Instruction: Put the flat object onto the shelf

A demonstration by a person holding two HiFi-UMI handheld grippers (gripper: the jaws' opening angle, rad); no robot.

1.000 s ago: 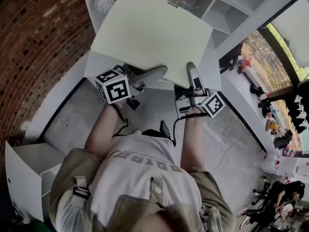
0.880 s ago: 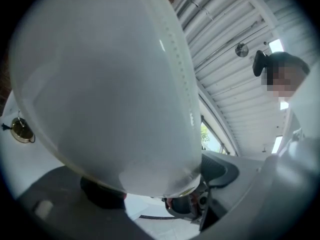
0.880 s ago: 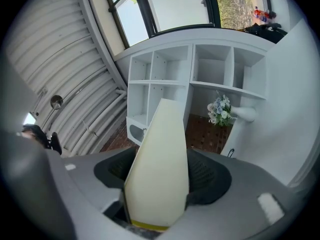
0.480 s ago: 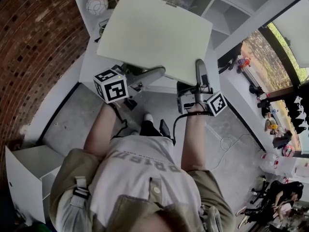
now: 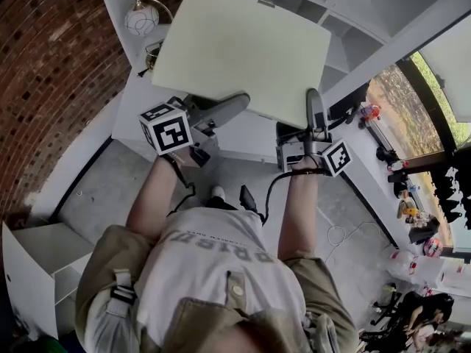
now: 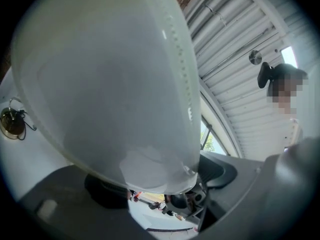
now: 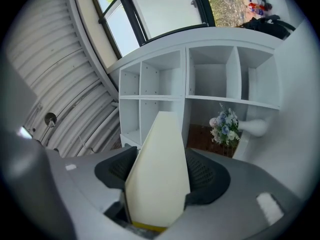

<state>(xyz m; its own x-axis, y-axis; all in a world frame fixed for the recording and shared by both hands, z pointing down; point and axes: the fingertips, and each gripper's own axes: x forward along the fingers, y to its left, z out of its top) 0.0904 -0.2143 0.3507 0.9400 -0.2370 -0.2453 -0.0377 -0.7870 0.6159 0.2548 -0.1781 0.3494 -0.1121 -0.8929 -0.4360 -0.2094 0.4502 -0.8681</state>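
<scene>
Grippers are being held one in each hand, two in all, and both are at the near edge of the one flat board (image 5: 243, 50). The right gripper (image 7: 157, 176) is biting the board's edge tight, with a dark pad pressing on each side. The left gripper (image 6: 165, 184) is holding its jaws wide apart, and they have just been closing a little. One rounded corner of the board is sitting between them. It is lying on one pad (image 6: 97, 196), and the other pad (image 6: 222, 168) is showing bare just beside the corner. So this gripper is propping the board up, not squeezing it.

The board is hanging in the air over a low white ledge (image 5: 136, 116). Its far edge is reaching toward the one big white shelf (image 7: 186, 96), which is made of many square boxes. One box is holding one bunch of flowers (image 7: 223, 125). One round lamp (image 5: 141, 19) is sitting just beside the board's far left corner, so room is tight there. One brick wall (image 5: 51, 57) is closing off the left side. On the right, the board's edge is passing near the shelf's frame. Behind the person, the grey floor (image 5: 110, 190) is giving plenty of room. One small white cabinet (image 5: 29, 263) is standing well apart at the left.
</scene>
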